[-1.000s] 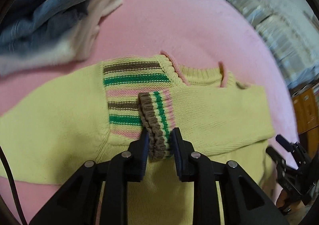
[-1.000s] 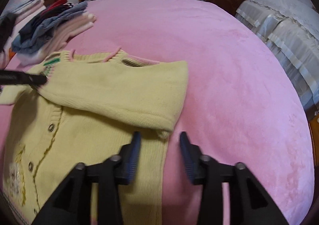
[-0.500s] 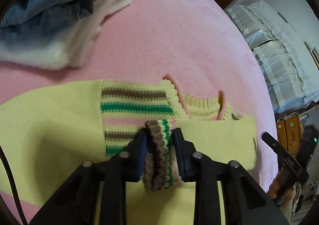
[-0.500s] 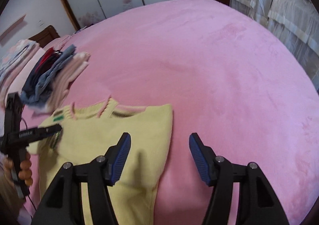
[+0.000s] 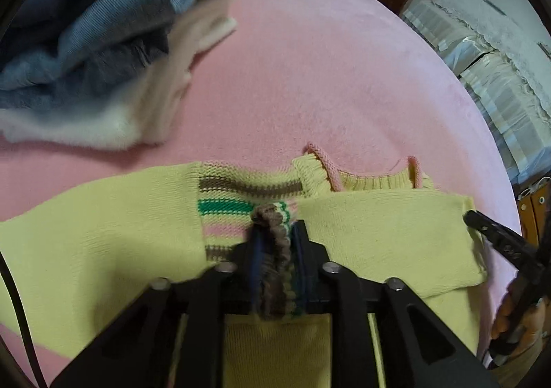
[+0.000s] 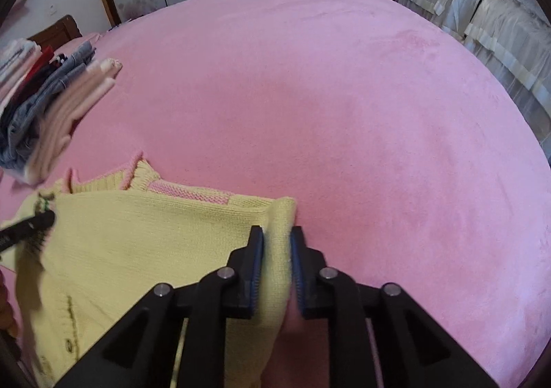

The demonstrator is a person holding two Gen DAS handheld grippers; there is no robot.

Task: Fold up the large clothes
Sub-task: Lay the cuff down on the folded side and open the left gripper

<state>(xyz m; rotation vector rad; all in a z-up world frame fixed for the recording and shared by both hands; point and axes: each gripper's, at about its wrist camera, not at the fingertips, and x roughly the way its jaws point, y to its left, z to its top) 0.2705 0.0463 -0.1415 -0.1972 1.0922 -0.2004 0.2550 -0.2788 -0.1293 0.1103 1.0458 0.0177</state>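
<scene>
A yellow knitted cardigan [image 5: 86,243] with striped brown, green and pink bands lies on the pink bed [image 5: 310,78]. One sleeve is folded across its chest. My left gripper [image 5: 275,233] is shut on the sleeve's striped cuff [image 5: 272,216], near the pink-edged collar [image 5: 327,164]. My right gripper [image 6: 277,236] is shut on the folded edge of the cardigan [image 6: 137,236] at its shoulder. The left gripper's tip [image 6: 38,221] shows at the left of the right wrist view. The right gripper [image 5: 499,240] shows at the right edge of the left wrist view.
A pile of folded clothes [image 5: 103,43], grey, blue and cream, lies on the bed beyond the cardigan, to the left; it also shows in the right wrist view [image 6: 51,105]. A covered sofa [image 6: 482,9] stands beyond the bed's right side. A wardrobe and door are at the back.
My left gripper closed on the striped cuff and moved toward the collar. My right gripper moved to the folded shoulder edge and closed on it.
</scene>
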